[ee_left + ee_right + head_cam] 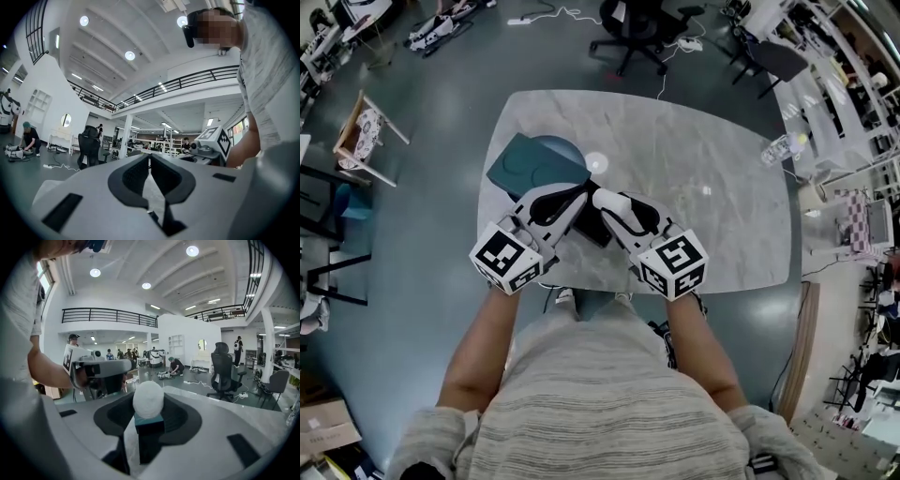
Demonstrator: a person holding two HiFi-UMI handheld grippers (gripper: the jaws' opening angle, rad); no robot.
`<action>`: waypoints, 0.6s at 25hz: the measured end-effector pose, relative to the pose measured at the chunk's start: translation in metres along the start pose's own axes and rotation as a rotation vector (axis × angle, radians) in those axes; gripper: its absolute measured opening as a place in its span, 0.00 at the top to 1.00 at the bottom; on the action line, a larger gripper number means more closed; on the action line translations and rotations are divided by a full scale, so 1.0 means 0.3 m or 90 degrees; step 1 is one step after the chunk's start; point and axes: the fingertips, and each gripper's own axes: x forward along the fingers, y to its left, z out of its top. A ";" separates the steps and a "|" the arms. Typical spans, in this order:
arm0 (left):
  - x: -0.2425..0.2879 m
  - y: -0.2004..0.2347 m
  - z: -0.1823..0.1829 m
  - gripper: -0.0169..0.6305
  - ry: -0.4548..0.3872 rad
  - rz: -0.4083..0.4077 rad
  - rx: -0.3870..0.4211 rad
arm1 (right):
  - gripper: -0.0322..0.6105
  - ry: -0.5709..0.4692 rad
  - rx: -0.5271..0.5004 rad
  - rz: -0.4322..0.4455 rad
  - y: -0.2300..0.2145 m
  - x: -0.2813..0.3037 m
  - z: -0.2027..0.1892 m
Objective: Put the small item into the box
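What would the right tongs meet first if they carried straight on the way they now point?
Probably the teal box: the right tongs, closed on the small white item, aim at its nearest corner, though their height over the table is unclear.

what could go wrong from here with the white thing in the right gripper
The right gripper holds the small white item at its jaw tips, and the item's top is rounded: it might slip out on the way.
The left gripper, shut and empty, sits close beside it over the table: they might bump.
The teal box shows no clear opening in the head view: the drop could miss.
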 end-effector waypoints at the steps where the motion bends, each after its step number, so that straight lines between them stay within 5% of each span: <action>1: 0.012 0.011 -0.007 0.93 0.000 0.009 -0.001 | 0.67 0.010 -0.002 0.007 -0.010 0.011 -0.016; 15: 0.088 0.087 -0.068 0.93 -0.003 0.097 -0.006 | 0.67 0.148 -0.022 0.077 -0.096 0.184 -0.258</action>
